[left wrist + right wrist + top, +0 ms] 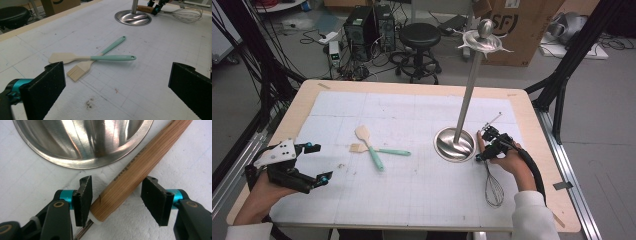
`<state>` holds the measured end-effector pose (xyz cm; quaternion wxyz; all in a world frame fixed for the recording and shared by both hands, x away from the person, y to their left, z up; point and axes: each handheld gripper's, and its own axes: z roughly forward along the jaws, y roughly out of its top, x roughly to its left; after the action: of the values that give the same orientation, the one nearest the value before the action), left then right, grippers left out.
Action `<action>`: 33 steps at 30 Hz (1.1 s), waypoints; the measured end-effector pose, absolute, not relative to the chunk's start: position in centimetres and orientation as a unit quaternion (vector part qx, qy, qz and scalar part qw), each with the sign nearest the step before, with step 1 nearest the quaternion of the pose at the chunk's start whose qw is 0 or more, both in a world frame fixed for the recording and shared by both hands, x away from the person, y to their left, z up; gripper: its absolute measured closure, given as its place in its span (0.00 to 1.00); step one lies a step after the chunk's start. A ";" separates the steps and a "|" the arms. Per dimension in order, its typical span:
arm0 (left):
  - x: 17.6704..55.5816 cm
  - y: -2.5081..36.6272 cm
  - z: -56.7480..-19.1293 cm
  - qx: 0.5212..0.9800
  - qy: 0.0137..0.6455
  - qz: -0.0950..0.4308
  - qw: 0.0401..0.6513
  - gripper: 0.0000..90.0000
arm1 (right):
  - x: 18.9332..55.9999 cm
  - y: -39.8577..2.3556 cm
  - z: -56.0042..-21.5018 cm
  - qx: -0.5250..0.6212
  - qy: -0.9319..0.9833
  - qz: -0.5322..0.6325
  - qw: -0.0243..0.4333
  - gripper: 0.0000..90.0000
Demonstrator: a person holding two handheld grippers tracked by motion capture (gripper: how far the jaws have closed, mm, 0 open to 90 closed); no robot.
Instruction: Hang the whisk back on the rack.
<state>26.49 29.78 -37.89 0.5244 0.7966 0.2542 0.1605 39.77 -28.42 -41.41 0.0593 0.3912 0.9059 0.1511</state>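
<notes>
Now right gripper (116, 200) jaws spread astride wire whisk's wooden handle (140, 170), pads not pressing; centre it, then pinch squarely; left gripper (117, 87) gapes idle.

A light wooden bench (302, 102) carries a white gridded mat (412, 190) across nearly its whole top. At the mat's nine o'clock side, a cream spatula (368, 144) and a pastry brush (377, 150), both with teal handles, lie crossed and touching. Toward three o'clock stands the round steel base (455, 145) of a tall pole stand, and just beside it, at its four o'clock, lies a wooden-handled wire whisk (493, 187).
</notes>
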 end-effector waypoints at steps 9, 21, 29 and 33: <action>26.4 29.8 -37.9 0.794 0.256 0.159 0.528 0.02 | 40.0 -28.7 -41.1 0.412 0.898 0.139 0.061 0.67; 26.5 29.8 -37.9 0.796 0.255 0.160 0.525 0.02 | 39.7 -29.8 -40.6 0.446 0.885 0.118 0.059 0.81; 26.5 29.8 -38.0 0.796 0.256 0.160 0.524 0.02 | 39.0 -29.9 -39.8 0.407 0.900 0.142 0.059 0.81; 26.5 29.8 -38.0 0.798 0.255 0.160 0.522 0.02 | 38.5 -30.3 -39.2 0.386 0.906 0.162 0.056 0.81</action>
<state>26.49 29.83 -38.01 0.5217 0.7981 0.2553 0.1600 38.47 -30.27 -39.22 0.0557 0.3864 0.9063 0.1622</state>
